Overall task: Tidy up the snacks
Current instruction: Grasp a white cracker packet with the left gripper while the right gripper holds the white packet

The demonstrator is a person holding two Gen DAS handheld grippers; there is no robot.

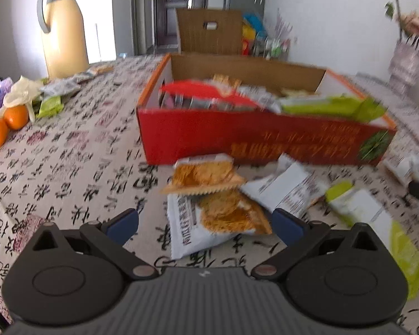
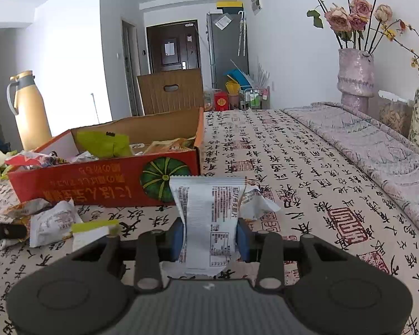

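A light, crinkly white snack packet [image 2: 209, 217] is being held, clamped across its middle, in the right tongs [image 2: 211, 240] just before the red box [image 2: 103, 187], while the left tongs [image 1: 205, 223], apart, are being poised over an orange packet [image 1: 226, 212].

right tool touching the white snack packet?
Touching. Right wrist view: the right tool has both blue pads pressed against the sides of the white snack packet, which pinches in between them.
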